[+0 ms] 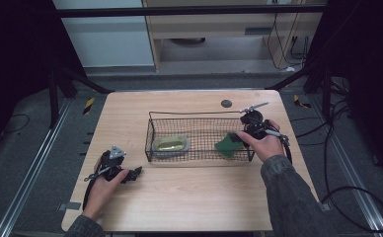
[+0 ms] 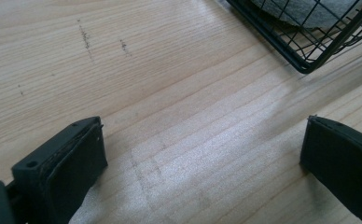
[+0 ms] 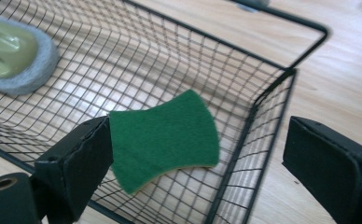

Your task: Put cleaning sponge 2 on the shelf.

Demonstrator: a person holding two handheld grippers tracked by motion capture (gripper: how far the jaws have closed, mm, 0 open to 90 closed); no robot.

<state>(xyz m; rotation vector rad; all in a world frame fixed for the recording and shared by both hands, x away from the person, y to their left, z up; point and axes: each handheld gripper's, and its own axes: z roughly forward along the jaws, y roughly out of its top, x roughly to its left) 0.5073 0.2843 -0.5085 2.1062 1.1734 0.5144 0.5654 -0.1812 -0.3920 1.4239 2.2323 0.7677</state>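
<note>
While the right gripper (image 3: 195, 158) has its jaws spread wide, one inside the wire basket (image 3: 281, 74) and one outside its end wall, they pinch nothing; the green sponge (image 3: 163, 137) lies loose on the mesh floor just beside the inner jaw. It is a flat, waisted scouring pad, dark green on top with a pale yellow underside, its long axis running away from the jaws. Well apart, the left gripper (image 2: 202, 163) stands spread over the bare wooden table (image 2: 170, 93)

Grey-rimmed pad (image 3: 16, 56) cut off by left edge, right gripper view.
</note>
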